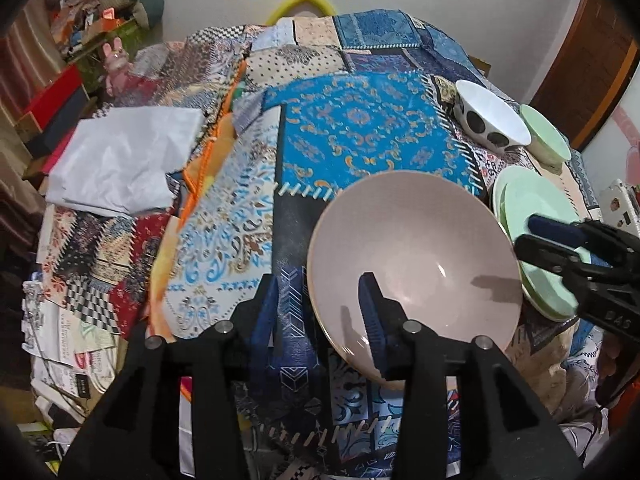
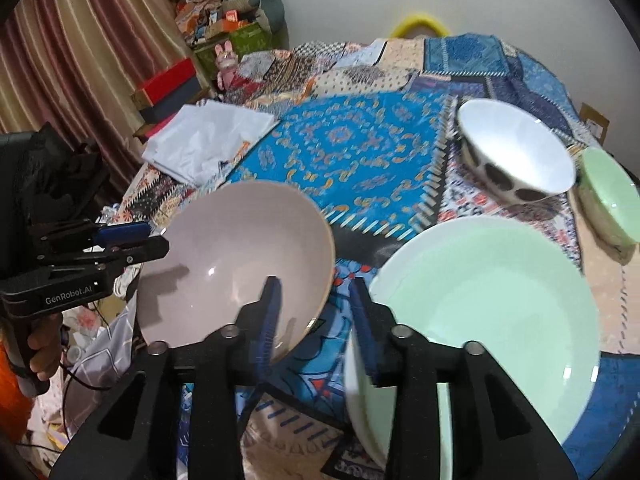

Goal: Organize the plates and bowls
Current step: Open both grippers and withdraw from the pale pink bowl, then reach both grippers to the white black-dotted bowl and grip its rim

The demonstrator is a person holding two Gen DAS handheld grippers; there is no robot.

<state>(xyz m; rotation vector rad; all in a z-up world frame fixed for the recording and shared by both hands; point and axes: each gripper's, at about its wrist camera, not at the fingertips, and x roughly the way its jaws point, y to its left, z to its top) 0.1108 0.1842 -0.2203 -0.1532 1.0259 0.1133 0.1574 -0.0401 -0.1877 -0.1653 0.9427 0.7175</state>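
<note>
A pale pink bowl (image 1: 416, 264) (image 2: 236, 264) sits on the patchwork tablecloth (image 1: 360, 132). My left gripper (image 1: 319, 278) (image 2: 157, 236) is open, its fingers straddling the bowl's left rim without pressing it. My right gripper (image 2: 314, 281) (image 1: 526, 234) is open astride the bowl's right rim, one finger inside the bowl and the other over the edge of the green plates. Those stacked light green plates (image 2: 500, 300) (image 1: 532, 208) lie just right of the pink bowl. Behind them stand a white bowl with black spots (image 2: 516, 148) (image 1: 492, 116) and a small green bowl (image 2: 612, 196) (image 1: 546, 136).
A crumpled white sheet (image 1: 124, 160) (image 2: 208, 140) lies at the table's left. Boxes and clutter (image 2: 168, 84) pile up beyond it by a curtain. A hand (image 2: 44, 352) holds the left gripper's handle. Papers litter the floor at lower left (image 1: 72, 352).
</note>
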